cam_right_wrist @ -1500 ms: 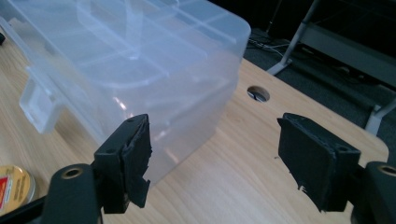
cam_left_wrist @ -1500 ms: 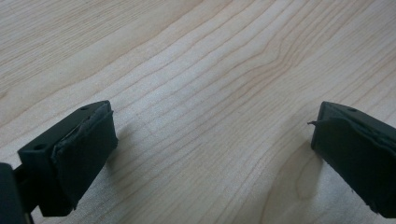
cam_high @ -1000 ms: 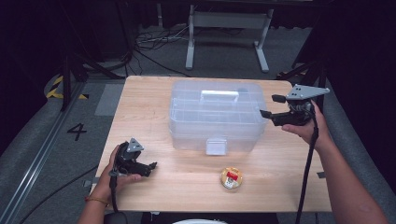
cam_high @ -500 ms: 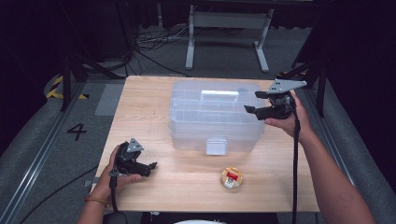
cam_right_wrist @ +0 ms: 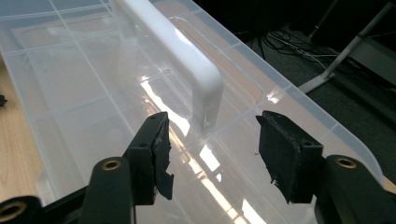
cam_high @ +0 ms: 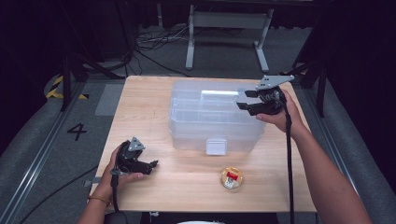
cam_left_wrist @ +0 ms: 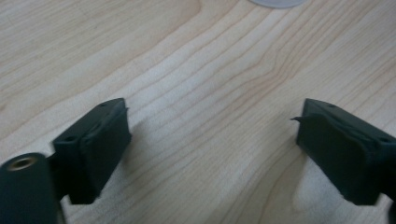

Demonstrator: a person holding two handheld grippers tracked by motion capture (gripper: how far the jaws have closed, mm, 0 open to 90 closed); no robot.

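Box (cam_high: pixel 212 116) sits mid-table, lid seemingly shut. The right gripper (cam_high: pixel 246 100), jaws apart, hovers over its white handle (cam_right_wrist: pixel 187 56); next it likely must straddle and close. Left gripper (cam_high: pixel 152 165) rests spread on the table (cam_high: pixel 149 93).

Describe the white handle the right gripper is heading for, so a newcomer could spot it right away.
Start at the wooden table and find the large clear plastic storage box in its middle. On the box's lid lies a flat white carry handle, just ahead of the open right gripper. It is the solid white bar on top, unlike the small latch on the front wall.
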